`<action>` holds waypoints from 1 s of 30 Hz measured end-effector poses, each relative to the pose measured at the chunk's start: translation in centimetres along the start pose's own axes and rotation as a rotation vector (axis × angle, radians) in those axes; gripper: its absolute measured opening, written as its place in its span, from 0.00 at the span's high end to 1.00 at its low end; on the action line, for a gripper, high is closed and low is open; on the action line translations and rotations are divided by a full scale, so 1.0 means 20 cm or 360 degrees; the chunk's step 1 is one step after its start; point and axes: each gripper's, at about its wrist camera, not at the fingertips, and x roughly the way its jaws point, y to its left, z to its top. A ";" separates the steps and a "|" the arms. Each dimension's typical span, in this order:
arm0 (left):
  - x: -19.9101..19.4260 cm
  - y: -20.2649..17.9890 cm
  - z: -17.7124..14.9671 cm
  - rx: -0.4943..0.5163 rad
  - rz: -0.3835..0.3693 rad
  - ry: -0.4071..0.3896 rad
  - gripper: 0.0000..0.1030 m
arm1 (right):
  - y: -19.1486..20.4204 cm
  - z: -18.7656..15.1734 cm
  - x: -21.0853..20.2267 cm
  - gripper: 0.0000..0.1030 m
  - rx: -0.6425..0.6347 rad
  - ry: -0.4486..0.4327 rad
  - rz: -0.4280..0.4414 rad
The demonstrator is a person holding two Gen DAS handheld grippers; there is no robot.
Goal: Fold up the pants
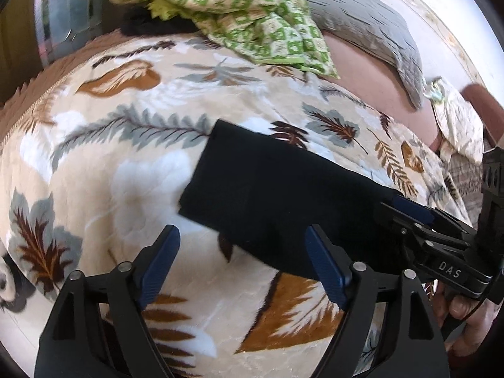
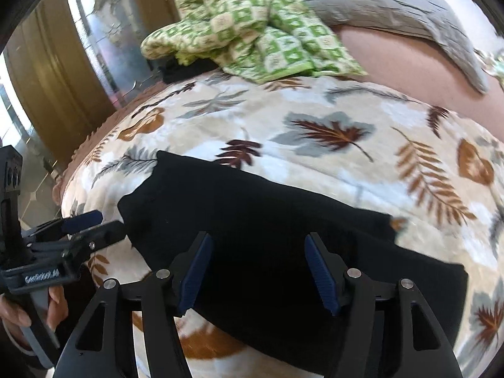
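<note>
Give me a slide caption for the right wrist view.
Open right gripper hovers over folded black pants on a leaf-patterned beige blanket; left gripper alongside.

Black left gripper (image 1: 242, 264) and right gripper (image 2: 258, 271) are showing ribbed blue pads (image 1: 326, 266), silver pivot screws, white lettering.

Folded pants (image 1: 267, 195) lie mid-frame on the blanket (image 1: 110, 173); a crumpled cloth (image 1: 239, 9) and pillow (image 1: 371, 31) sit above, upper right.
</note>
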 end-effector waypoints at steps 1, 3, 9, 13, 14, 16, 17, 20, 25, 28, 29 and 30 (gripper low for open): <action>0.00 0.02 0.00 -0.0027 -0.0001 0.0010 0.20 | 0.02 0.02 0.02 0.38 -0.0013 0.0000 0.0019; 0.01 0.05 -0.01 -0.0082 -0.0012 0.0021 0.20 | 0.06 0.05 0.05 0.33 -0.0039 0.0001 0.0040; 0.05 0.11 -0.02 -0.0196 0.0011 0.0021 0.19 | 0.14 0.19 0.17 0.29 -0.0105 -0.0003 0.0078; 0.10 0.13 -0.03 -0.0223 0.0002 0.0062 0.19 | 0.19 0.28 0.26 0.28 -0.0151 0.0017 0.0124; 0.11 0.14 -0.03 -0.0235 0.0005 0.0061 0.19 | 0.21 0.29 0.28 0.28 -0.0169 0.0024 0.0130; 0.12 0.15 -0.03 -0.0258 -0.0003 0.0065 0.19 | 0.24 0.32 0.33 0.28 -0.0216 0.0047 0.0144; 0.13 0.15 -0.03 -0.0268 -0.0005 0.0064 0.18 | 0.26 0.33 0.36 0.27 -0.0239 0.0056 0.0149; 0.14 0.16 -0.03 -0.0275 -0.0005 0.0038 0.14 | 0.31 0.37 0.43 0.27 -0.0297 0.0080 0.0176; 0.18 0.14 -0.02 -0.0271 -0.0042 0.0003 0.00 | 0.35 0.42 0.59 0.25 -0.0299 0.0157 0.0291; 0.19 0.15 -0.01 -0.0296 -0.0033 -0.0031 0.00 | 0.33 0.42 0.69 0.25 -0.0192 0.0179 0.0383; 0.19 0.16 0.00 -0.0312 -0.0056 -0.0050 0.00 | 0.32 0.41 0.72 0.27 -0.0149 0.0202 0.0409; 0.19 0.17 0.00 -0.0326 -0.0074 -0.0062 0.00 | 0.31 0.40 0.74 0.37 -0.0111 0.0218 0.0415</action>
